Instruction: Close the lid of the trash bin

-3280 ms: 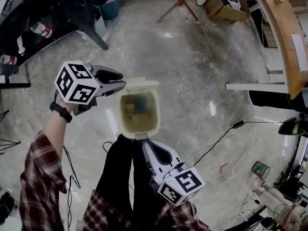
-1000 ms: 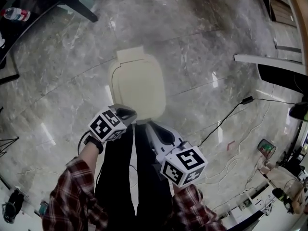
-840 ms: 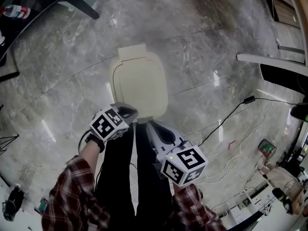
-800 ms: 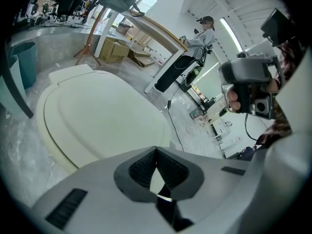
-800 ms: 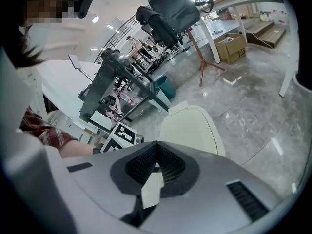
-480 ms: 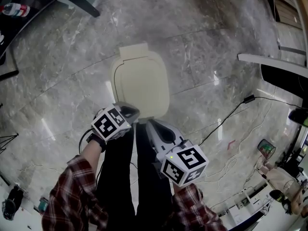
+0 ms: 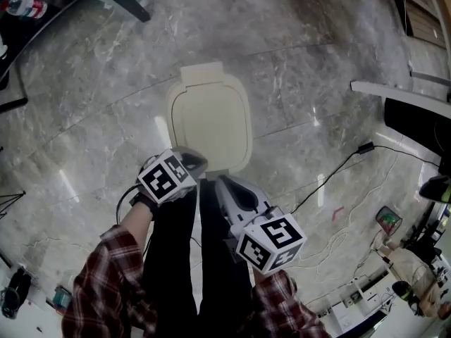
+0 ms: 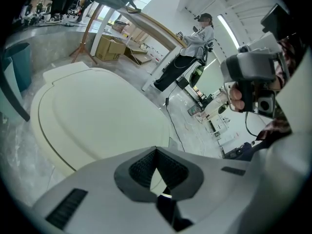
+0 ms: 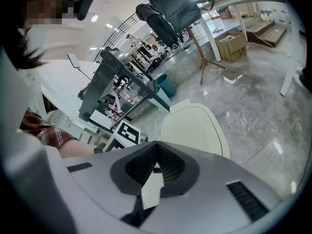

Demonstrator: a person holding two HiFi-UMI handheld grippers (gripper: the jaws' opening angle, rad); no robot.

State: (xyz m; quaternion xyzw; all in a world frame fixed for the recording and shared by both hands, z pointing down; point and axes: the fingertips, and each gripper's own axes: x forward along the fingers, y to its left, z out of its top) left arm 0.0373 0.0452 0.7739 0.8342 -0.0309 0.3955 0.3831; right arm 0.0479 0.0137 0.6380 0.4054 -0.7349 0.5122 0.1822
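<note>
The cream trash bin (image 7: 211, 118) stands on the marble floor with its lid (image 8: 97, 121) lying flat and closed on top; it also shows in the right gripper view as the bin lid (image 9: 195, 126). My left gripper (image 7: 194, 163) hovers at the bin's near edge, jaws shut and holding nothing. My right gripper (image 7: 224, 183) is just right of it, near the bin's front edge, jaws also shut and empty. In the right gripper view the left gripper's marker cube (image 9: 124, 133) shows beside the bin.
A black cable (image 7: 331, 182) runs over the floor to the right. A dark table with bottles (image 7: 21, 9) stands at the far left, a white table edge (image 7: 402, 94) at the right. A cardboard box (image 9: 230, 44) and a tripod stand lie beyond the bin.
3.3 s ago the bin stood open with the left gripper raised beside its lid; the lid is now down. Over the last second both grippers barely moved, staying at the near edge.
</note>
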